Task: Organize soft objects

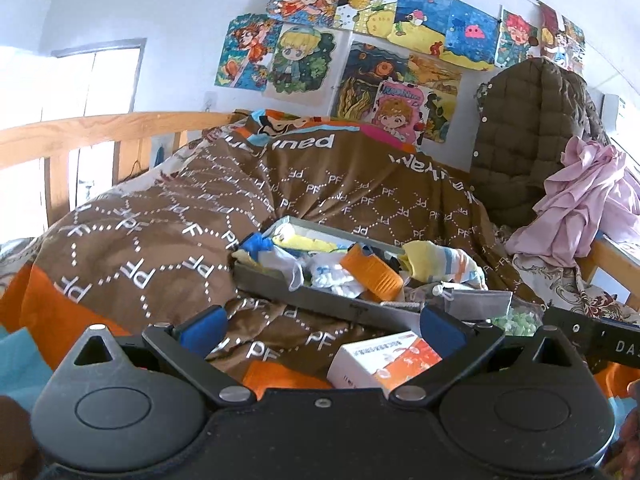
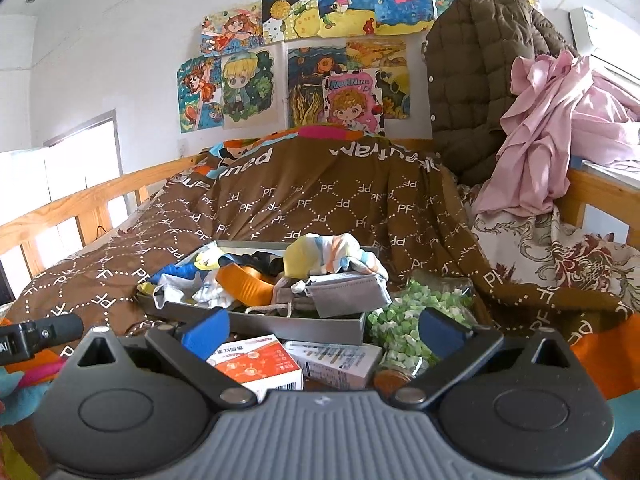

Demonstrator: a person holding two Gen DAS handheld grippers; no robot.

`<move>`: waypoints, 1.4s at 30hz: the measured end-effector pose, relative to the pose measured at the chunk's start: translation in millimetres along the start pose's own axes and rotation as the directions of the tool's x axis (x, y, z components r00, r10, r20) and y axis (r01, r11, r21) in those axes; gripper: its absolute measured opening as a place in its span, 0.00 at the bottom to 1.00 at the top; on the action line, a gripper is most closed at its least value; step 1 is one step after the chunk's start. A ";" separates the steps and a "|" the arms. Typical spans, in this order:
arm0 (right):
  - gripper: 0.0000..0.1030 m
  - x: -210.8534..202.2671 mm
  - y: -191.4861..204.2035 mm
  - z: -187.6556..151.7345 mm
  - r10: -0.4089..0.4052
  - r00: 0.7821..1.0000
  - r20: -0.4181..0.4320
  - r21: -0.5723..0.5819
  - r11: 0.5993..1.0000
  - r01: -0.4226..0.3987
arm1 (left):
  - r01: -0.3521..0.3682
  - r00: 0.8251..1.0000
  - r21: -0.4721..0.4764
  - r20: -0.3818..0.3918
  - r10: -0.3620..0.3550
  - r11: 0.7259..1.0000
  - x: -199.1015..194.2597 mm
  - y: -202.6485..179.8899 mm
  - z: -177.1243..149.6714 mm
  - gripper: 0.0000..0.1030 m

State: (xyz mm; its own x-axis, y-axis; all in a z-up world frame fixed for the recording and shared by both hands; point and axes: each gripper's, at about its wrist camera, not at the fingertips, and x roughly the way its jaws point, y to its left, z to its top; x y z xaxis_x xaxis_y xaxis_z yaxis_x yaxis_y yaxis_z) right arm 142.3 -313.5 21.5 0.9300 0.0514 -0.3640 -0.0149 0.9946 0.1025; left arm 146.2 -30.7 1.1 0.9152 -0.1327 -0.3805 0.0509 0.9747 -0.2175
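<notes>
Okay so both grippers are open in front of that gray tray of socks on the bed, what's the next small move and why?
Probably ease the right gripper forward toward the gray pouch hanging over the gray tray's near corner. Both it and the left gripper are open and hold nothing, and the pouch looks like the closest soft thing spilling out of the tray, just beyond the right gripper's fingertips.

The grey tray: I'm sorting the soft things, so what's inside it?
In the grey tray: an orange item, blue cloth, white socks and a grey pouch. Anything underneath is covered.
</notes>
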 end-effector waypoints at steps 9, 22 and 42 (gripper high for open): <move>1.00 -9.2 0.1 -8.2 -0.002 1.000 -0.030 0.038 0.999 0.003 | 0.006 1.000 0.007 -0.019 -0.006 1.000 -9.6 3.0 -7.2 0.99; 1.00 -22.7 17.6 -23.0 0.011 0.996 -0.090 0.053 0.999 -0.006 | -0.071 0.996 0.070 -0.047 0.074 0.995 -24.1 4.0 -16.4 0.99; 1.00 -15.4 31.3 -31.3 0.001 0.993 -0.117 0.017 1.000 0.001 | -0.113 0.987 0.097 -0.106 0.123 0.989 -14.7 2.9 -23.7 0.99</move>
State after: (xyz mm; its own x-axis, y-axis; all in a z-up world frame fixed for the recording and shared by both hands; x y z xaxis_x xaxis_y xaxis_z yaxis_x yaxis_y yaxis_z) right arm 116.0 -280.3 1.3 0.8804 0.0624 -0.4700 -0.0077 0.9930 0.1175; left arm 123.5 -30.1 -15.3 0.8670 -0.0300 -0.4975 -0.0141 0.9963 -0.0847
